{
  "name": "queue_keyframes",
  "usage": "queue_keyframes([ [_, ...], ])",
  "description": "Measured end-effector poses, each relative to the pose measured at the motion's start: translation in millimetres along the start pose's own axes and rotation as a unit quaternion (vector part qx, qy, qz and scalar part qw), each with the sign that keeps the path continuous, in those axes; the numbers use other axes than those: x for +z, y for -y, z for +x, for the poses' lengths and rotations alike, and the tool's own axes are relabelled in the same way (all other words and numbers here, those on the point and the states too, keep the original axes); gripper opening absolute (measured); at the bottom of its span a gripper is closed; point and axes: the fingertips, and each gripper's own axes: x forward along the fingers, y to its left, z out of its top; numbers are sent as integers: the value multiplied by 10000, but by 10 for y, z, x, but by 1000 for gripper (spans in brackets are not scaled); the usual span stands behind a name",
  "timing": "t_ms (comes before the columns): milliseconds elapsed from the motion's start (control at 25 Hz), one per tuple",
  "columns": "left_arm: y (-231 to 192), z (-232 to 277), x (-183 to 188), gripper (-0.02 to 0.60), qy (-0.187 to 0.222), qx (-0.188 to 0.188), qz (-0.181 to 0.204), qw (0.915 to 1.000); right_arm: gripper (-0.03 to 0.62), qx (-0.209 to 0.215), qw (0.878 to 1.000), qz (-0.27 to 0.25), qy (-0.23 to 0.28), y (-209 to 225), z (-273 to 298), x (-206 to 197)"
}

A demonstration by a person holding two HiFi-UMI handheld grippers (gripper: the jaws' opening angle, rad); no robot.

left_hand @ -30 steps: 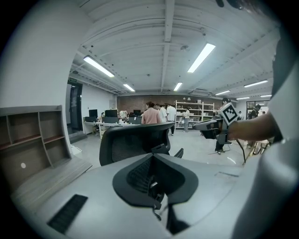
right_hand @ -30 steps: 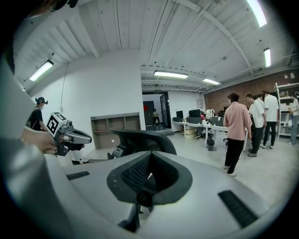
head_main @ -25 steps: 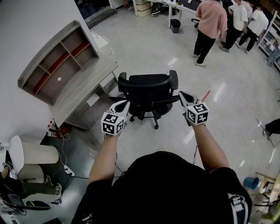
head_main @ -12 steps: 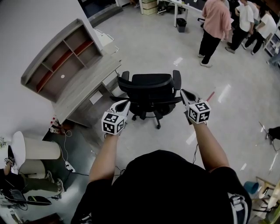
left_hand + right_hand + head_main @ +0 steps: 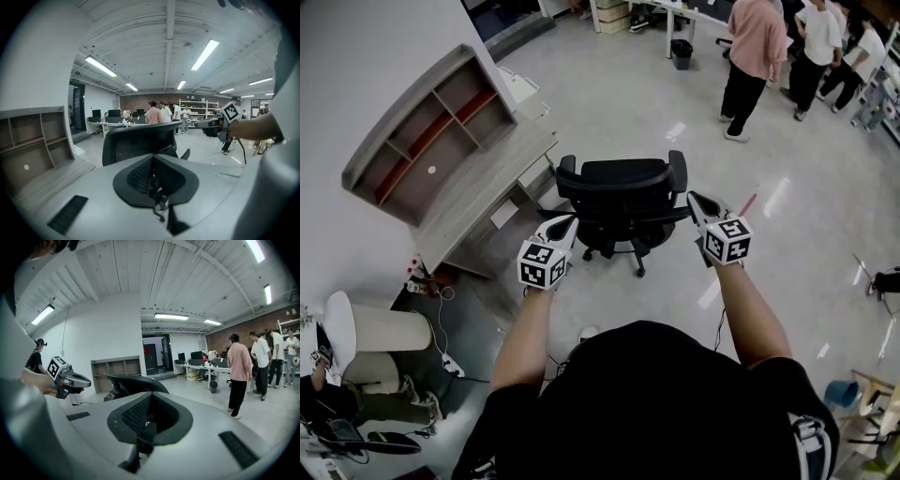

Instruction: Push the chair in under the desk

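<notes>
**At the chair's back: both grippers shut, desk off to the left**

Head view: office chair [image 5: 614, 230] stands on open floor, backrest [image 5: 623, 176] toward the person. It is apart from the desk [image 5: 483, 187], which lies to its left under a shelf unit [image 5: 417, 131]. Left gripper [image 5: 566, 223] and right gripper [image 5: 695, 200] flank the backrest, about equally near; contact unclear.

Left gripper view: jaws pressed together, empty. Backrest straight ahead, desk edge at left, so the push likely angles left.

Right gripper view: jaws together, empty. Left gripper shows beside the backrest's edge.
</notes>
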Motion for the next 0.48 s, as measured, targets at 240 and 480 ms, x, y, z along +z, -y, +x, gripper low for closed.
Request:
queue_keyframes([
  [240, -252, -56, 4, 12, 44, -133, 21, 9999, -5, -213, 9998, -7, -23, -128, 69, 32],
  [480, -492, -66, -25, 12, 53, -291, 31, 9996, -5, -399, 9992, -45, -30, -253, 173, 72],
])
